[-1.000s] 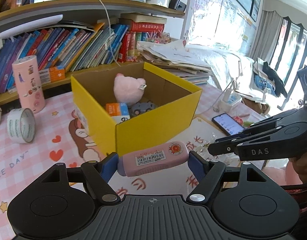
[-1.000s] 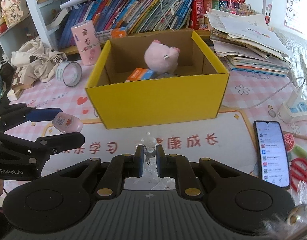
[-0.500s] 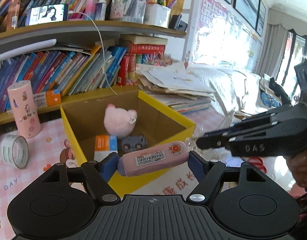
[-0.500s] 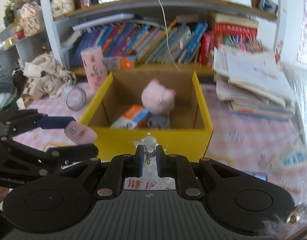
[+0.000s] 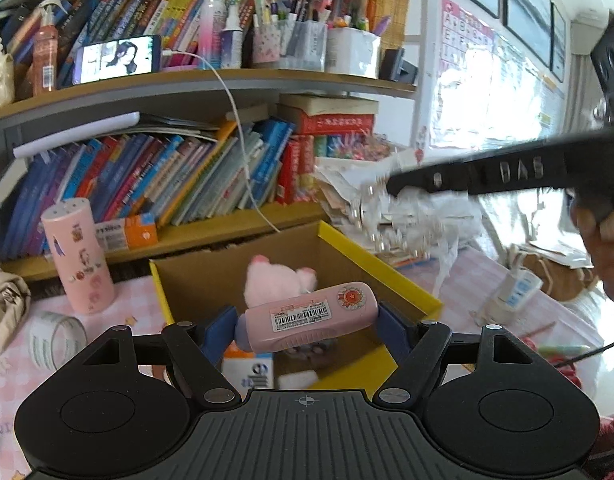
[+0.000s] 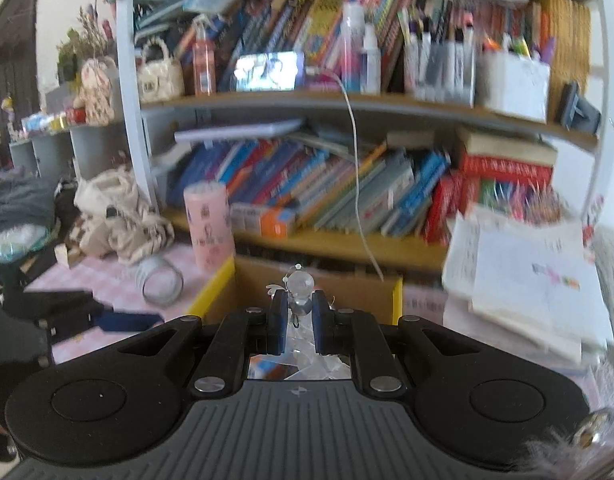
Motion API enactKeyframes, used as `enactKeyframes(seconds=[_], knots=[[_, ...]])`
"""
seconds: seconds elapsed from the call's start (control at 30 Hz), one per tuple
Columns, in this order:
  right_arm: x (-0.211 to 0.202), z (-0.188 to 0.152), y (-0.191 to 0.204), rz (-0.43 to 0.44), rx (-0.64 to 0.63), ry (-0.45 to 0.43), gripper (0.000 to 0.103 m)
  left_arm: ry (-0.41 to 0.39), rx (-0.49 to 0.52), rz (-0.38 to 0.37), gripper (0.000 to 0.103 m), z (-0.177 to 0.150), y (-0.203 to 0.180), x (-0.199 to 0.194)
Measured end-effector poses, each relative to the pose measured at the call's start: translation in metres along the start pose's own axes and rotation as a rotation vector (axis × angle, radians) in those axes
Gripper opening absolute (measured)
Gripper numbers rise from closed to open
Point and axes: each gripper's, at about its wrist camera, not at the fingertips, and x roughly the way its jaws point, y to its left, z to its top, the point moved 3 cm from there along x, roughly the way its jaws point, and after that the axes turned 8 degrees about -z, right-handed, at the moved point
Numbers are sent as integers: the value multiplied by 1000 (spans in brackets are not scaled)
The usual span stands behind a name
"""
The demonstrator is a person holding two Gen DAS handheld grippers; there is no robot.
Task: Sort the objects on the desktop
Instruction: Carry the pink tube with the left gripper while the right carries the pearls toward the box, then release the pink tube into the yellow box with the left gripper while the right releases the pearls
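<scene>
A pink capsule-shaped case (image 5: pixel 307 317) with a barcode sticker lies crosswise between the blue pads of the left hand-held gripper (image 5: pixel 307 326), clamped end to end with the jaws about half spread, held in the air over the near edge of the yellow cardboard box (image 5: pixel 381 270). Inside the box, at 12 o'clock from the case, sits a pink plush toy (image 5: pixel 277 280), with a small blue-and-white carton (image 5: pixel 251 368) at 7 o'clock on the box floor. The right hand-held gripper (image 6: pixel 298 310) is nearly closed on a small clear crystal ornament (image 6: pixel 299 282), whose beaded strands dangle blurred below its tip in the left wrist view, at 2 o'clock from the case. In the right wrist view the ornament hangs above the box. On the pink-patterned bench (image 5: pixel 15 372), at 9 o'clock from the box, stand a pink cylinder (image 5: pixel 79 256) and a roll of clear tape (image 5: pixel 57 338). A bookshelf (image 5: pixel 211 84) rises behind, and a stack of papers (image 6: pixel 523 284) lies at 3 o'clock.
</scene>
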Motion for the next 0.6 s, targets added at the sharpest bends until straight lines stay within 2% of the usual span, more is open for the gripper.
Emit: enactKeyframes(seconds=[0.17, 0.43, 0.6], knots=[[26, 15, -6, 24, -13, -11, 12, 28, -15, 21, 77, 4, 9, 22], [91, -33, -6, 53, -36, 195, 12, 158, -17, 34, 77, -18, 17, 64], [116, -56, -6, 67, -35, 272, 12, 205, -20, 28, 77, -27, 20, 78]])
